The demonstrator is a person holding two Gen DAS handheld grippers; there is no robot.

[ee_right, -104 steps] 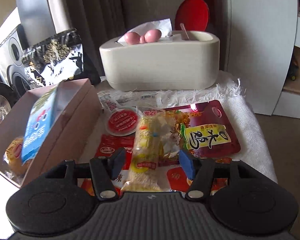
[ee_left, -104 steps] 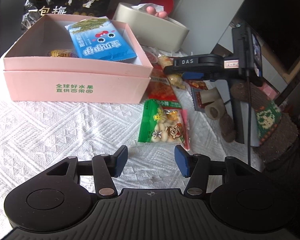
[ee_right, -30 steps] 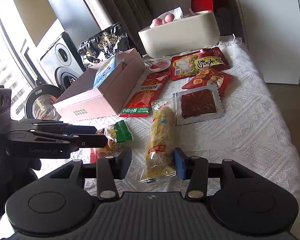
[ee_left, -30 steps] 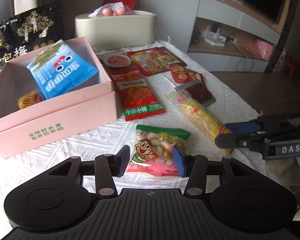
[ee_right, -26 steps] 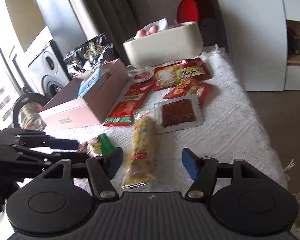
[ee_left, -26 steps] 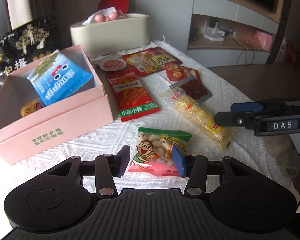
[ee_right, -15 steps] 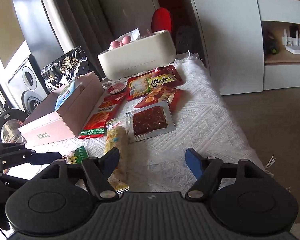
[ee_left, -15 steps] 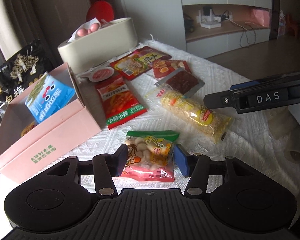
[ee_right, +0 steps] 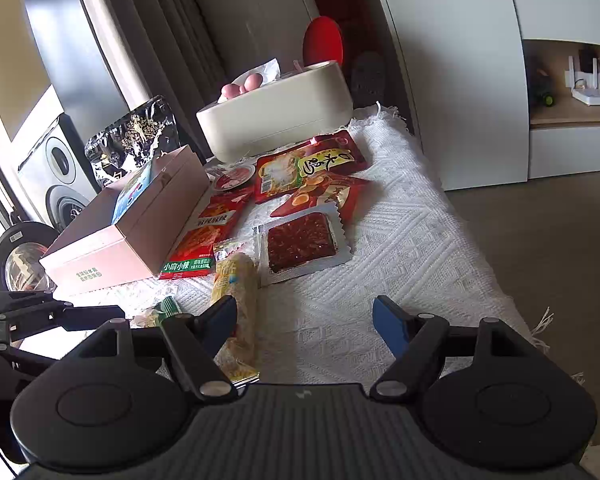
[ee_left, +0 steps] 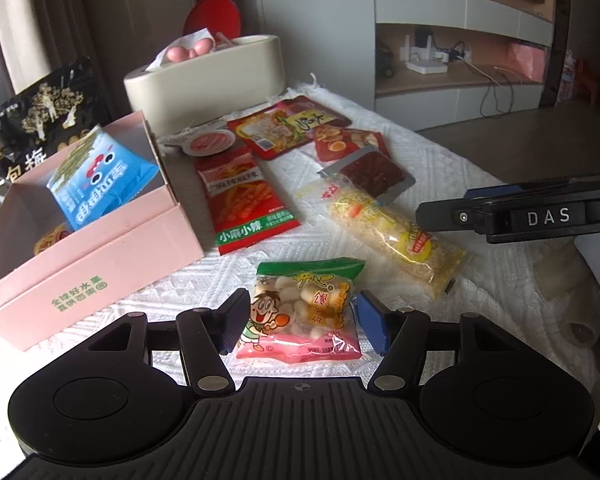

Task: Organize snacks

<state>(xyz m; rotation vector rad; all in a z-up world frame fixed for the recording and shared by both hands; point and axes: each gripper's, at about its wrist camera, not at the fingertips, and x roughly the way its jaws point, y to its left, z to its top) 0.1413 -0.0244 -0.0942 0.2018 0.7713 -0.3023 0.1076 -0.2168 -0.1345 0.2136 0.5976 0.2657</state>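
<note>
white woven tablecloth (ee_right: 412, 248) | white cabinet (ee_right: 452, 60) | wooden shelf (ee_left: 460, 76) | curtains (ee_right: 172, 20) | speaker (ee_right: 56, 160)
</note>
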